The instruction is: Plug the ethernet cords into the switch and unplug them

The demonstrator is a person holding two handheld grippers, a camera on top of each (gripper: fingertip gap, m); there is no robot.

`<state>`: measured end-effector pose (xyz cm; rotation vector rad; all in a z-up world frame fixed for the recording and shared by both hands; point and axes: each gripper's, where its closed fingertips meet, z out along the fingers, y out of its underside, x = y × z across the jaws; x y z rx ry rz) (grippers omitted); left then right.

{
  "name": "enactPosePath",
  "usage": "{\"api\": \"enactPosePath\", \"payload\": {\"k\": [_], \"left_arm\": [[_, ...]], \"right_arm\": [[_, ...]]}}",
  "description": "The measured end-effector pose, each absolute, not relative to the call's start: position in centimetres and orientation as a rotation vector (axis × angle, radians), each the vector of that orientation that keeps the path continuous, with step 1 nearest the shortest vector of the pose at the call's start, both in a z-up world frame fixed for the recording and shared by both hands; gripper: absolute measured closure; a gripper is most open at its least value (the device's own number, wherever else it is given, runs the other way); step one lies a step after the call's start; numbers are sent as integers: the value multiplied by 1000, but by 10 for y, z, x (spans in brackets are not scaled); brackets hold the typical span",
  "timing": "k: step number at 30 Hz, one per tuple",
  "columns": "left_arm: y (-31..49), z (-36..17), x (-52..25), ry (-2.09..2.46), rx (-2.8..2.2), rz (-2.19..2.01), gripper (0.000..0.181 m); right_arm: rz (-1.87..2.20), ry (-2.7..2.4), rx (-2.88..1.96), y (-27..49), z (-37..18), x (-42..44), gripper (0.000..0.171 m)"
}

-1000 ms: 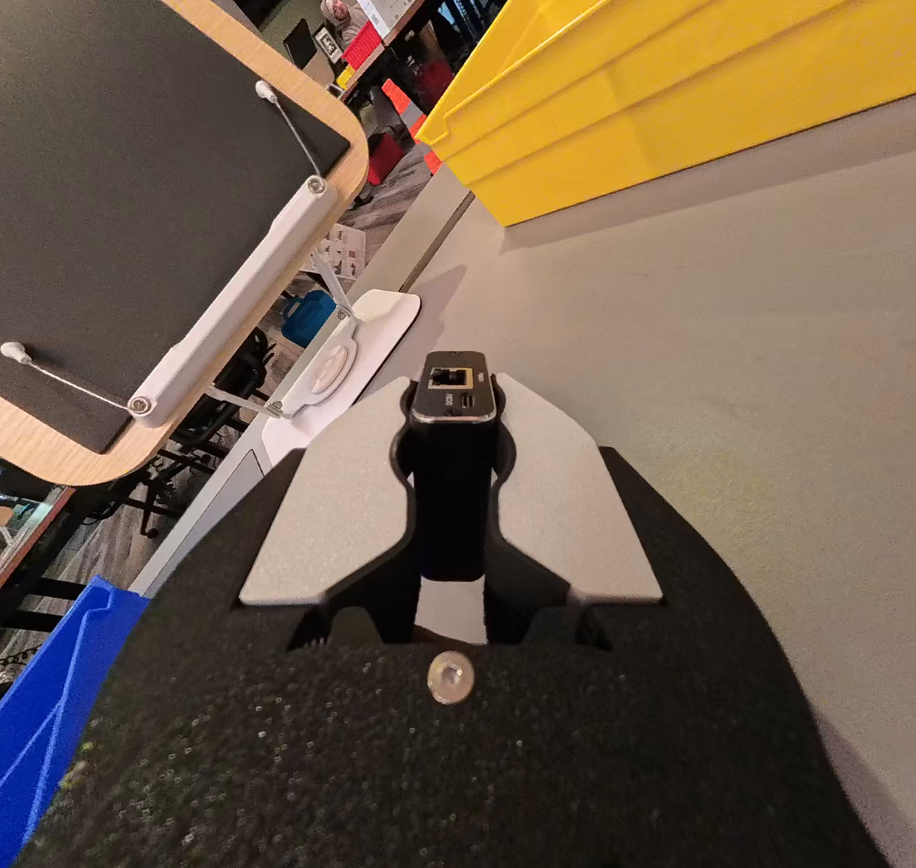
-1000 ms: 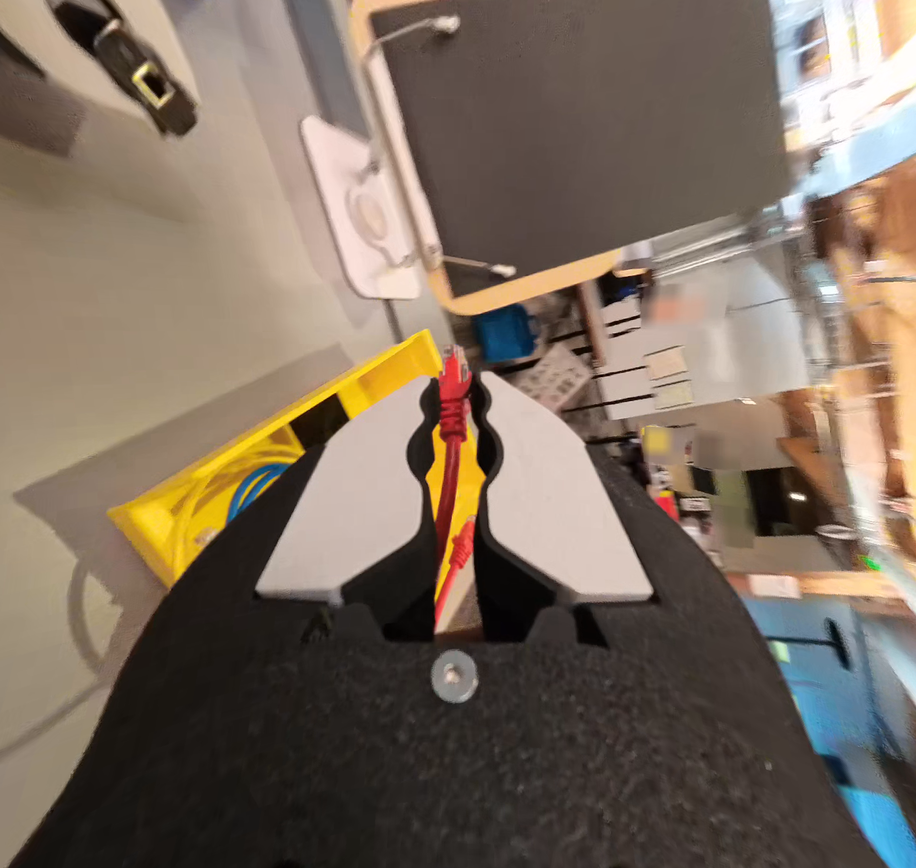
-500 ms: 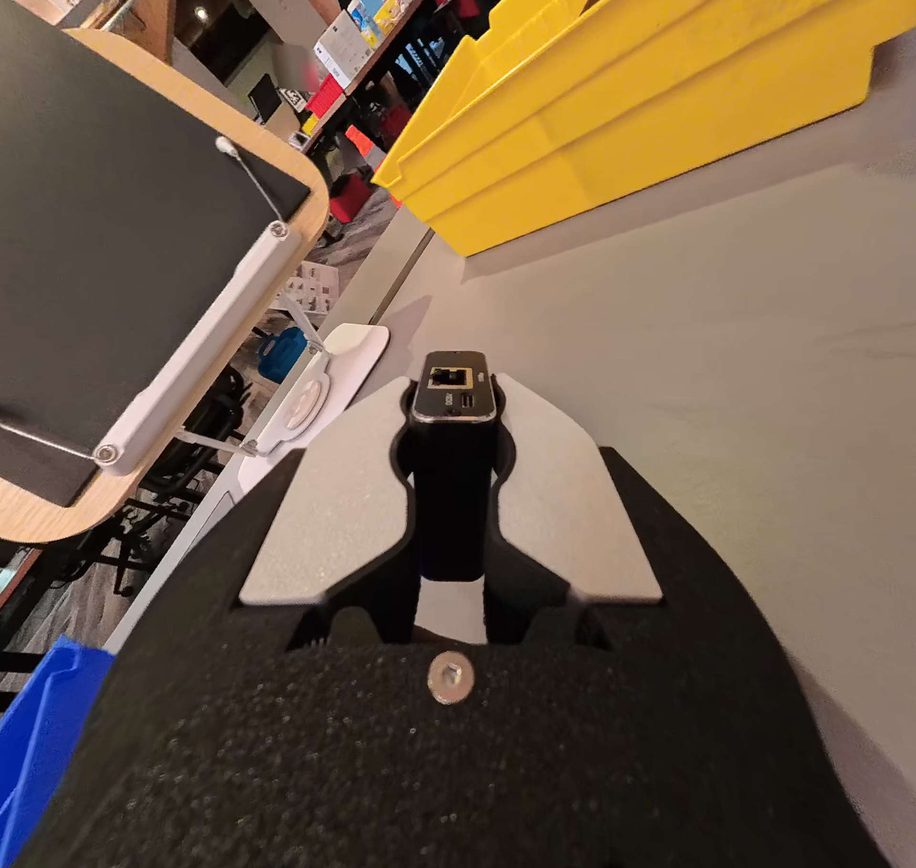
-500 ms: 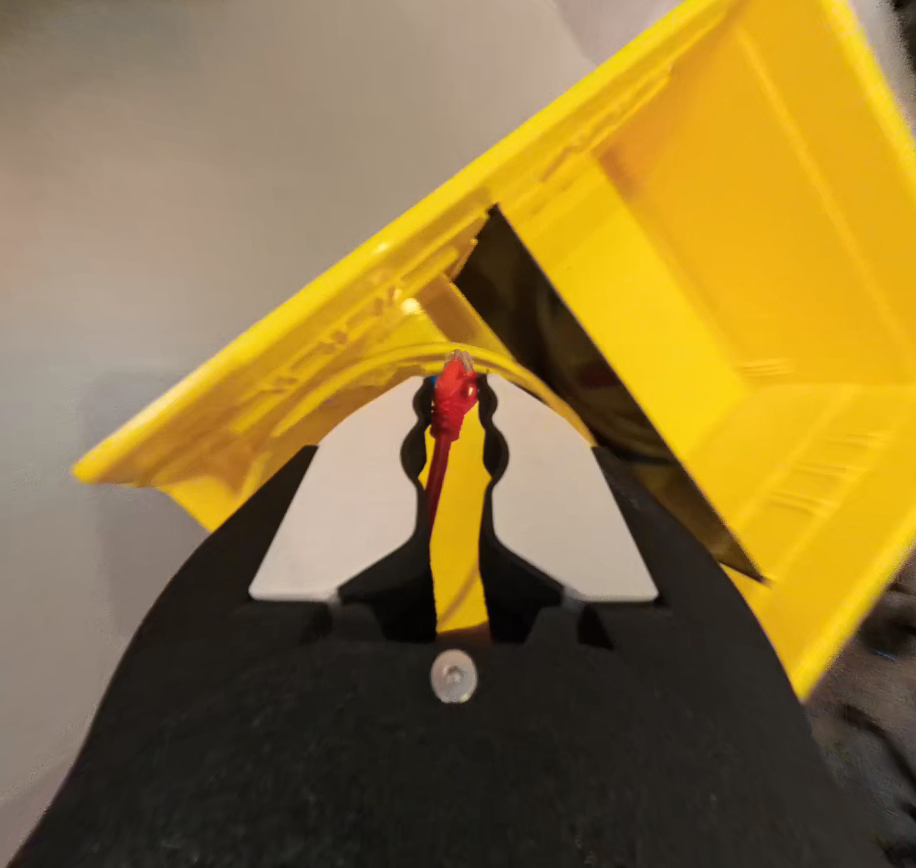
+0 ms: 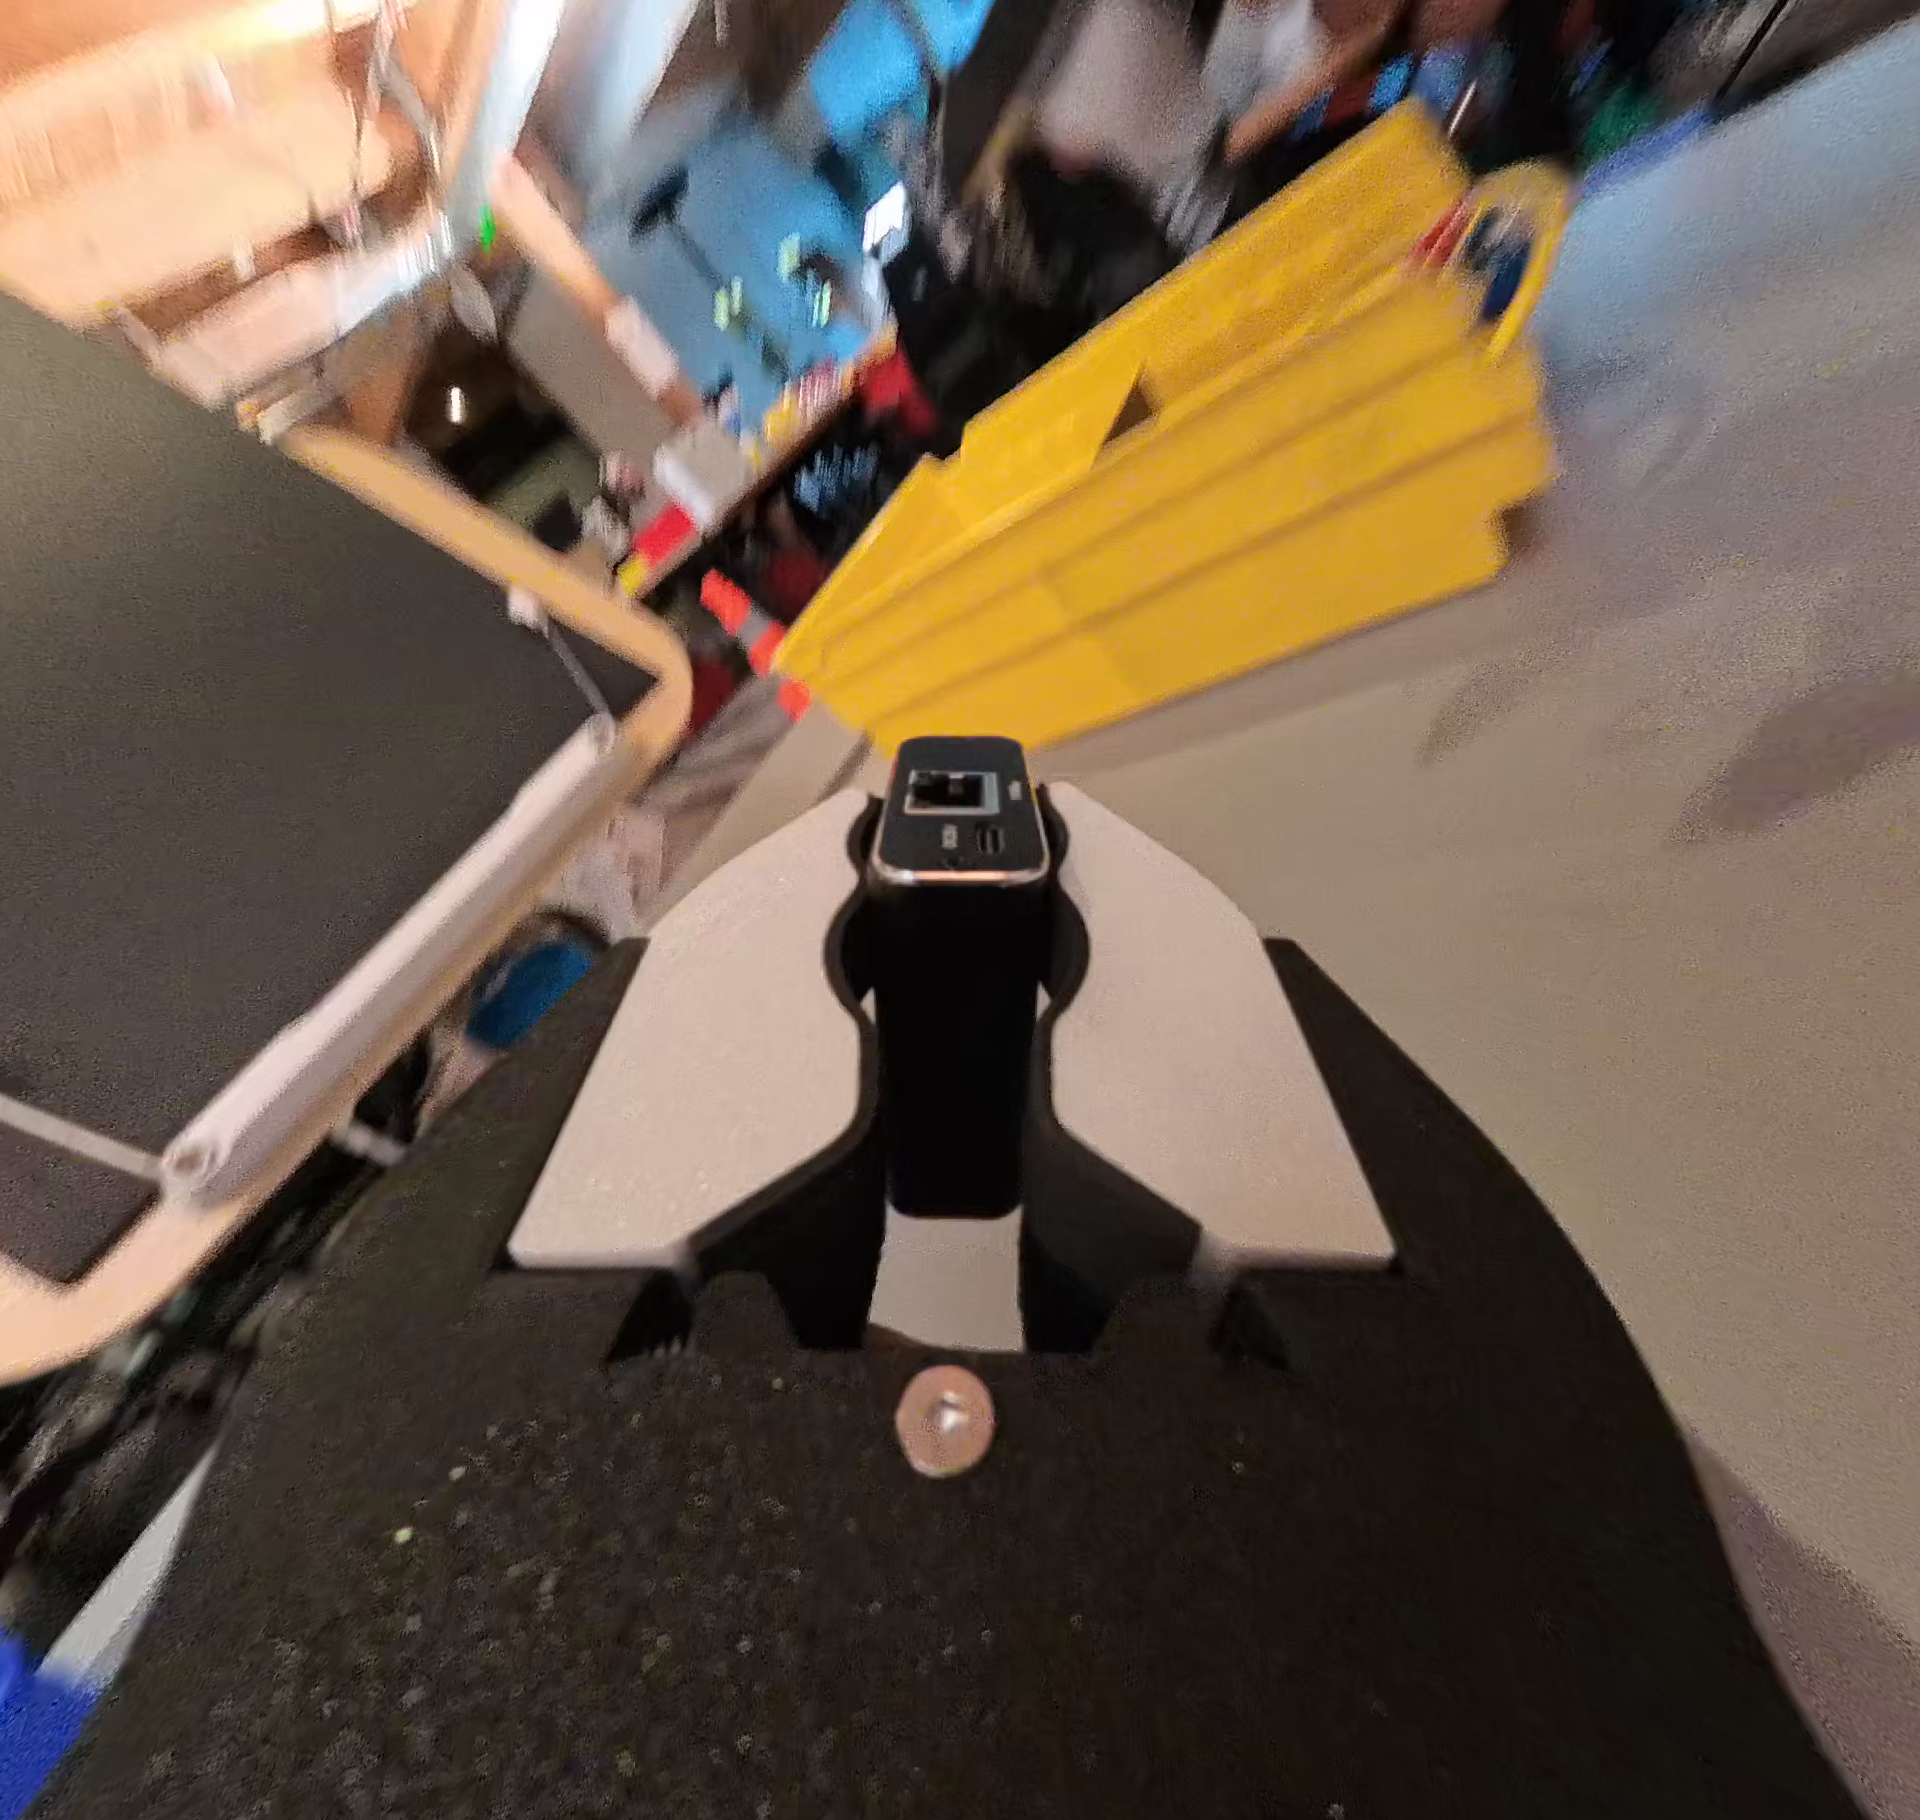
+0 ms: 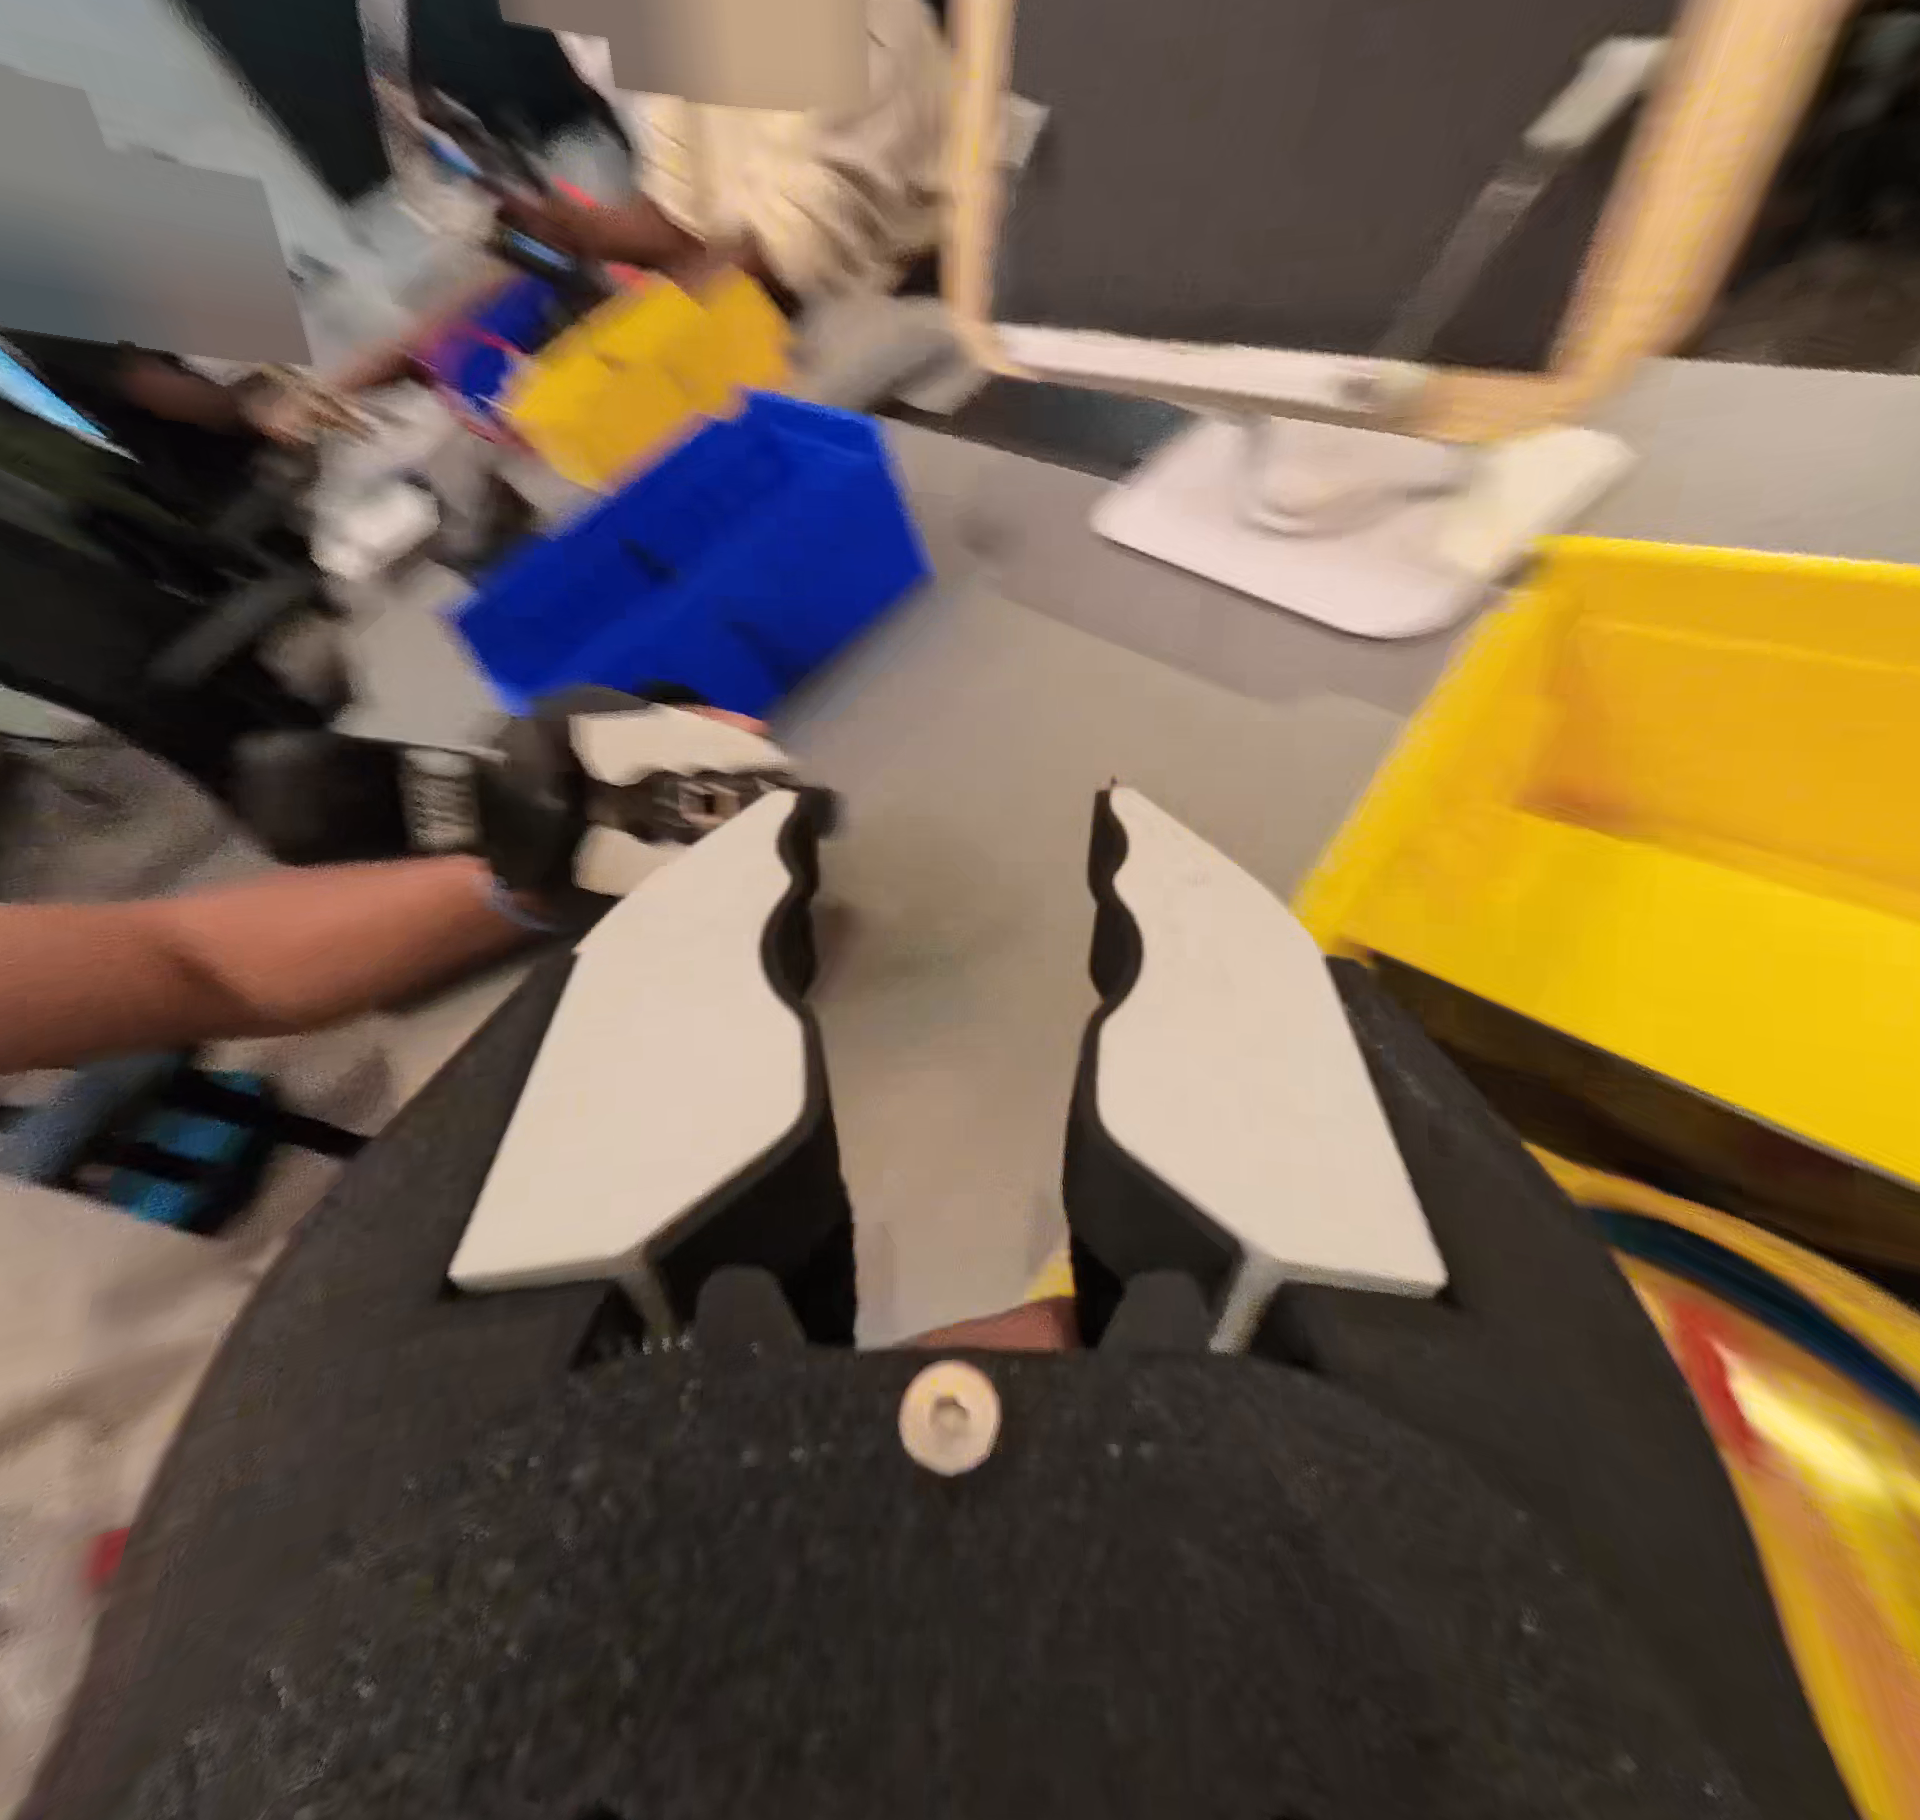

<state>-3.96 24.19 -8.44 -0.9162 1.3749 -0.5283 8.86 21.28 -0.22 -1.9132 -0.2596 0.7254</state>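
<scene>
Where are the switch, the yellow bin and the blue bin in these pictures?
switch (image 5: pixel 958 981): left wrist view, on its black top face, between the claw fingers.
yellow bin (image 6: pixel 1662 835): right wrist view, on its inner wall.
blue bin (image 6: pixel 717 565): right wrist view, on its side.

Grey table (image 6: pixel 1039 690), blurred cluttered shelves (image 5: pixel 769 212) beyond

— Where's the switch (image 5: pixel 958 949)?
— Clamped in the left gripper (image 5: pixel 958 840), a slim black box, port end facing forward.
— Anything plugged in?
— No, its ethernet port is empty.
</scene>
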Motion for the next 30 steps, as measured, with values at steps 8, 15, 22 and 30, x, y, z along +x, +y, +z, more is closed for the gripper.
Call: {"api": "enactPosePath", "payload": {"k": [8,15,22,30], "left_arm": [[194,-41,-51,1275,-650,-766,155],[192,-55,-45,1316,-678,-686,154],[218,-63,-43,1250,-852,-689,154],[240,-89,-36,1270,-1039,-685,156]], "right_arm": [[1310,-373,-1991,200,-56,-70,77],[1576,-354,-2055,201,-76,-82,102],[869,-308,-2059,235,-11,34,103],[-211,-170,-2635,312,-97,264,103]]}}
